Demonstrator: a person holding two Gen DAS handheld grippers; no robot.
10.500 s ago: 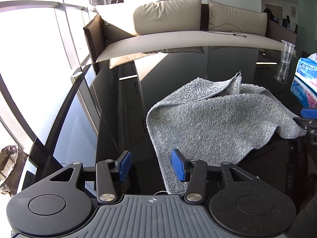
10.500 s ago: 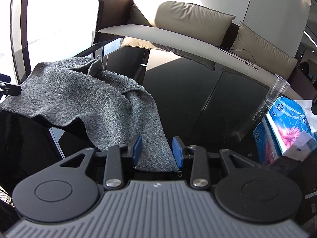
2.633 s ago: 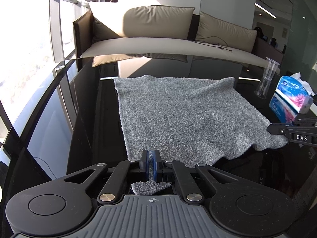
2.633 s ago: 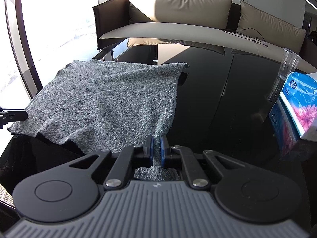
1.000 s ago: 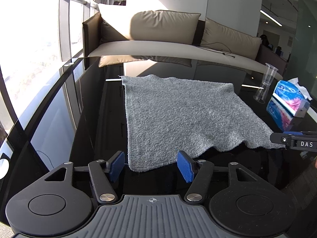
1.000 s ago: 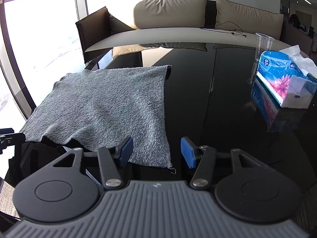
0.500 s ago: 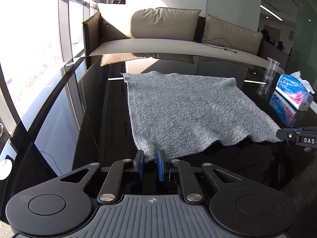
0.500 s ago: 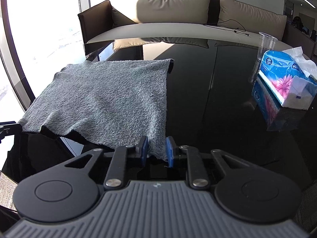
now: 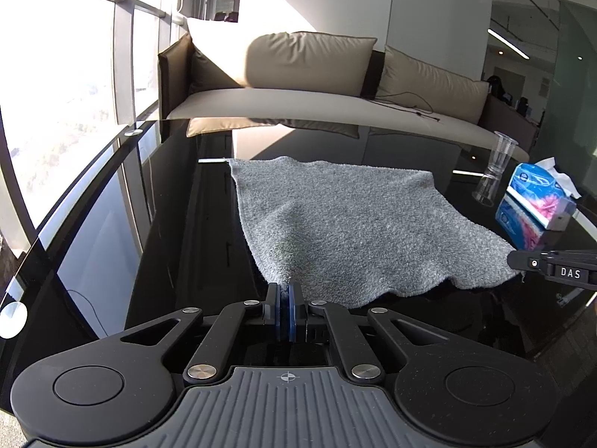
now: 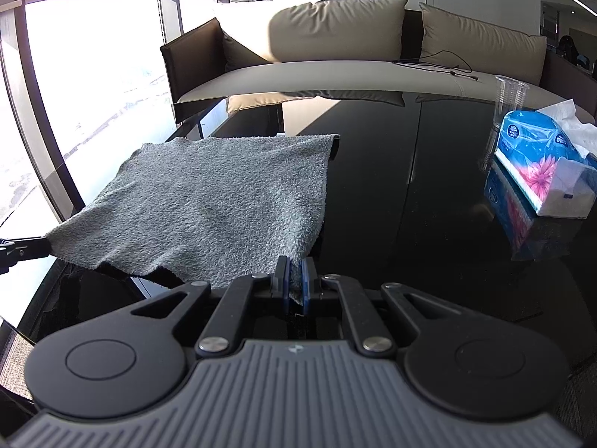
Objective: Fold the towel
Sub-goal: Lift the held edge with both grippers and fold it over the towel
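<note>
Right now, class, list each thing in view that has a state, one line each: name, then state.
Grey towel: spread open, unfolded, near corners lifted.
Left gripper: jaws shut on the towel's near left corner.
Right gripper: jaws shut on its near right corner.
Tissue box: open, tissue sticking out.
Plastic cups: upright, stacked.

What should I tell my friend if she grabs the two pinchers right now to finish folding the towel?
Left gripper: shut on the near left corner of the grey towel.
Right gripper: shut on the near right corner.
Towel: spread flat on the black glass table, near edge lifted a little, far edge lying on the table.
Done: towel laid out, both near corners pinched.
Left: carry both corners to the far edge, let go, then probably fold again.
Mind the tissue box and plastic cups on the right.
</note>
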